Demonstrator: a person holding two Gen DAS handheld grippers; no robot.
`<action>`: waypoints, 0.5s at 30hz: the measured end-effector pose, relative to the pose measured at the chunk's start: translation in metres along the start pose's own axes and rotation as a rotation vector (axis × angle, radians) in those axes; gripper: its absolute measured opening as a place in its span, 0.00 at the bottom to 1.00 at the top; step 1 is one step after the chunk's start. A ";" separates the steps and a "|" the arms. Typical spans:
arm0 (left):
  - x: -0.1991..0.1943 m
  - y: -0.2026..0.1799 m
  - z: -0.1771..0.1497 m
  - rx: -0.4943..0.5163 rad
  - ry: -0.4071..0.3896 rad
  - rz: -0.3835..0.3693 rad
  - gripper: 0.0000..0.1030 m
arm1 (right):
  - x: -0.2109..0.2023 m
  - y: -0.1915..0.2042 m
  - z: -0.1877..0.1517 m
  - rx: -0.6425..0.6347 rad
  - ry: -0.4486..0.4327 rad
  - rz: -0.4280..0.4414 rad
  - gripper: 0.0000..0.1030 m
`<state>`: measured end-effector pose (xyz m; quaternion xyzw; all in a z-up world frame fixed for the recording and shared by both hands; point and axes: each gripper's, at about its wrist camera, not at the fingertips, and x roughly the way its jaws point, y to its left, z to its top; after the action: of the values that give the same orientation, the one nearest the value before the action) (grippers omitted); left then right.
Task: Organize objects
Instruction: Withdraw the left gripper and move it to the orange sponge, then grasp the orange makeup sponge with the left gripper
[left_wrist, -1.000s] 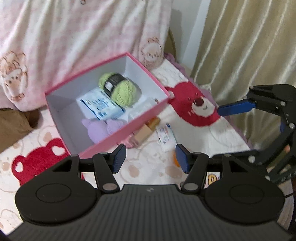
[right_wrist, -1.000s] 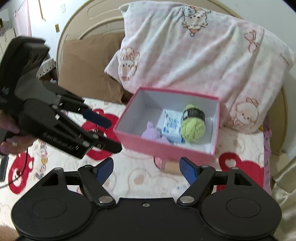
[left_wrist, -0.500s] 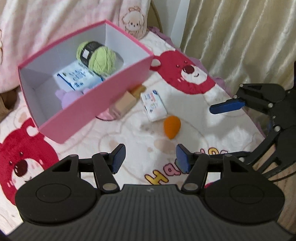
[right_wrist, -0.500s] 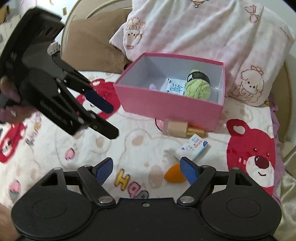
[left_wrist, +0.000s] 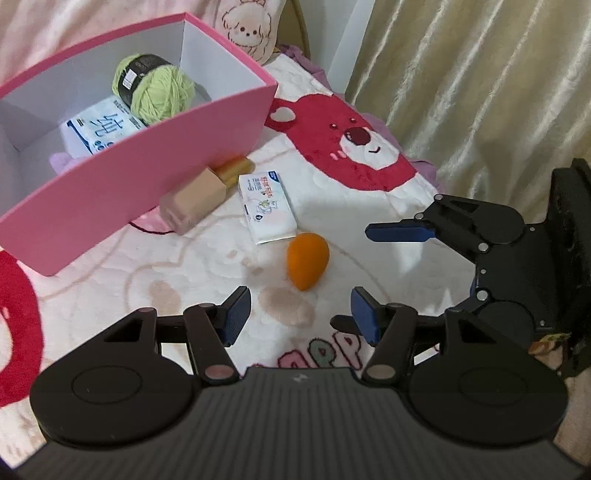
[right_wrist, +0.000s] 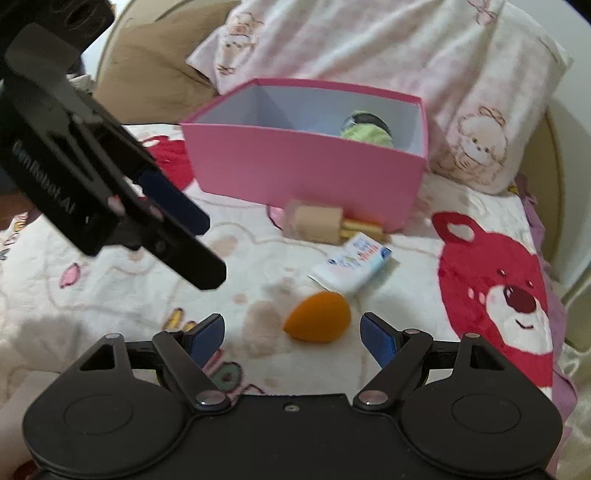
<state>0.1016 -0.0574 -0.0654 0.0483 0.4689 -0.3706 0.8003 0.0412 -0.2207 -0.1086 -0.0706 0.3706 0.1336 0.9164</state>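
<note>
An orange egg-shaped sponge (left_wrist: 307, 260) (right_wrist: 318, 321) lies on the bedspread. My left gripper (left_wrist: 300, 319) is open just short of it, nothing between its fingers. My right gripper (right_wrist: 291, 338) is open too, with the sponge right in front of its fingertips, untouched. Beyond lie a small tissue pack (left_wrist: 267, 203) (right_wrist: 354, 264) and a beige bottle (left_wrist: 195, 199) (right_wrist: 317, 219) with a gold cap, against the pink box (left_wrist: 147, 147) (right_wrist: 295, 166). The box holds green yarn (left_wrist: 159, 88) (right_wrist: 365, 133), a blue-and-white pack (left_wrist: 99, 129) and something purple, mostly hidden.
A cream bedspread with red bears (left_wrist: 351, 144) covers the bed. A pink-blanketed pillow (right_wrist: 406, 48) and a brown pillow (right_wrist: 155, 70) lean behind the box. Beige curtains (left_wrist: 480, 92) hang off the bed's right edge. The left gripper's body (right_wrist: 74, 177) fills the left of the right wrist view.
Both grippers have sunk toward the bedspread. The box has slid up and away in both views, and the orange sponge has come into view just ahead of the fingertips.
</note>
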 end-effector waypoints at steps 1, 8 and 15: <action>0.005 -0.001 0.000 0.000 -0.002 0.000 0.56 | 0.003 -0.002 -0.001 0.019 0.004 -0.002 0.82; 0.034 -0.004 -0.004 -0.034 -0.082 -0.037 0.56 | 0.032 0.002 -0.009 0.030 0.060 -0.028 0.82; 0.059 0.015 -0.003 -0.184 -0.107 -0.106 0.41 | 0.048 -0.011 -0.011 0.118 0.068 -0.067 0.81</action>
<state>0.1256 -0.0779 -0.1171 -0.0703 0.4594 -0.3698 0.8045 0.0702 -0.2246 -0.1497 -0.0331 0.4061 0.0784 0.9098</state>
